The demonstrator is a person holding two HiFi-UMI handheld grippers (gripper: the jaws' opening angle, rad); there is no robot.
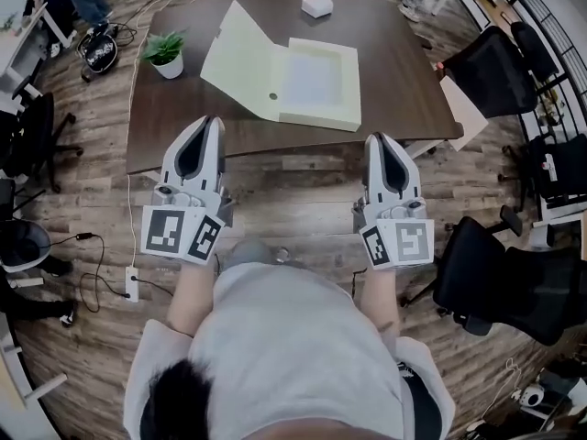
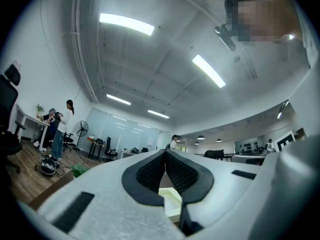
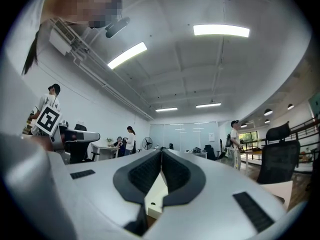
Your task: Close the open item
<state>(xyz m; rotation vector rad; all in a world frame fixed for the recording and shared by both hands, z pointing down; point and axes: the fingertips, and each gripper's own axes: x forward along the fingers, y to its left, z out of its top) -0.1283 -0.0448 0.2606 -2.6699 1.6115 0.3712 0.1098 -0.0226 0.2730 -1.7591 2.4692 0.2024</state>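
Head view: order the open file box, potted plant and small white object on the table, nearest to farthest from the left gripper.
From the left gripper:
1. Open file box, just ahead and to the right, at the near edge of the table.
2. Potted plant, further back, on the left.
3. Small white object, at the far end.

No legible text, label, brand or number anywhere.

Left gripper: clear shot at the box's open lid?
Probably yes. The left gripper, jaws shut and empty, sits short of the table with nothing between it and the lid; the potted plant stands off to the side.
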